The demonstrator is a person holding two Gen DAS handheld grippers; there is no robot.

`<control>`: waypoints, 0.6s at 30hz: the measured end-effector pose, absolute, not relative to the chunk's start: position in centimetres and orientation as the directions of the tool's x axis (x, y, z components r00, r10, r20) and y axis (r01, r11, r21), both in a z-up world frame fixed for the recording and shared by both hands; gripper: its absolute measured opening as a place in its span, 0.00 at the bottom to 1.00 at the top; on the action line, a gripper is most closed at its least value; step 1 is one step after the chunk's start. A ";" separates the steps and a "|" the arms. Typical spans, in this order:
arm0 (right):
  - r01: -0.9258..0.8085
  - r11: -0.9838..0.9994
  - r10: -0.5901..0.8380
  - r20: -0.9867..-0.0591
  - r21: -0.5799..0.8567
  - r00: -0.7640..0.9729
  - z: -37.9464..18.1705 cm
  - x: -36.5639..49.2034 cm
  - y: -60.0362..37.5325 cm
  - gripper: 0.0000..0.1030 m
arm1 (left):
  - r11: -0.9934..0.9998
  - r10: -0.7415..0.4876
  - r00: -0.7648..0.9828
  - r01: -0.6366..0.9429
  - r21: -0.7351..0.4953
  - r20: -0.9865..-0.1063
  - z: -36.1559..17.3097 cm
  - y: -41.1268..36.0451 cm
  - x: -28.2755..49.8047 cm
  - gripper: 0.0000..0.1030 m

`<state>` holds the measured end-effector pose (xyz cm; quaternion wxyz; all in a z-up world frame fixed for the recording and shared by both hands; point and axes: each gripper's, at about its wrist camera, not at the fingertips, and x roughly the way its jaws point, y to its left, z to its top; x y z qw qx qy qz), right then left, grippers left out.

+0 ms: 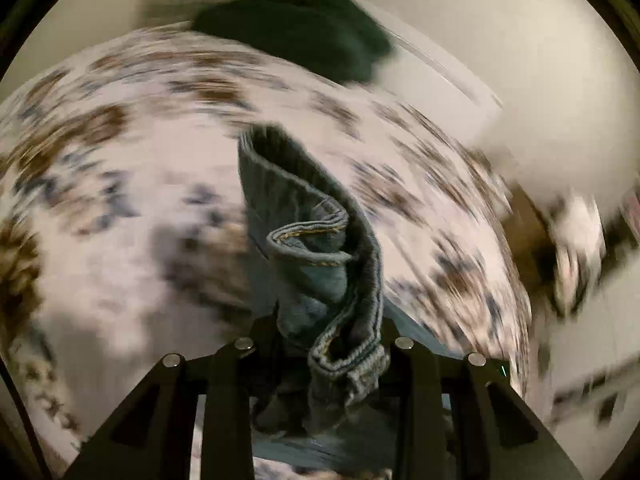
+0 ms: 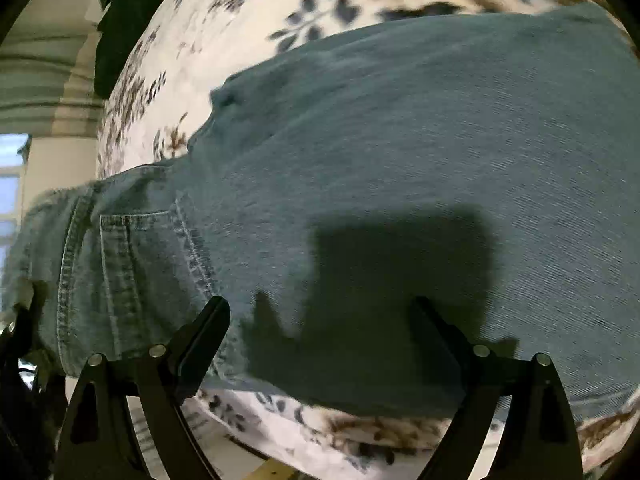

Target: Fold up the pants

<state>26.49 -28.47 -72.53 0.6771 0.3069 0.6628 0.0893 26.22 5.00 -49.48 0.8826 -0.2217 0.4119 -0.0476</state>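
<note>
The pants are blue denim jeans. In the left wrist view my left gripper (image 1: 324, 344) is shut on the jeans' waistband (image 1: 320, 248) and holds it bunched and lifted above the bed; the background is motion-blurred. In the right wrist view the jeans (image 2: 400, 152) lie spread flat on the floral bedspread (image 2: 248, 16), back pocket (image 2: 136, 264) at the left. My right gripper (image 2: 320, 312) is open and empty just above the denim, its shadow on the cloth.
A dark green garment (image 1: 304, 36) lies at the far edge of the bed, also at the top left of the right wrist view (image 2: 124, 20). The bed edge (image 2: 280, 432) runs below the jeans. A white wall (image 1: 520, 40) is behind.
</note>
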 end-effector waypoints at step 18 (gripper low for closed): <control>0.347 0.665 0.616 -0.748 0.662 0.246 -68.3 25.9 -43.7 0.90 | 0.866 -0.478 0.234 0.287 -0.409 -0.847 -56.9 -12.4 25.2 0.96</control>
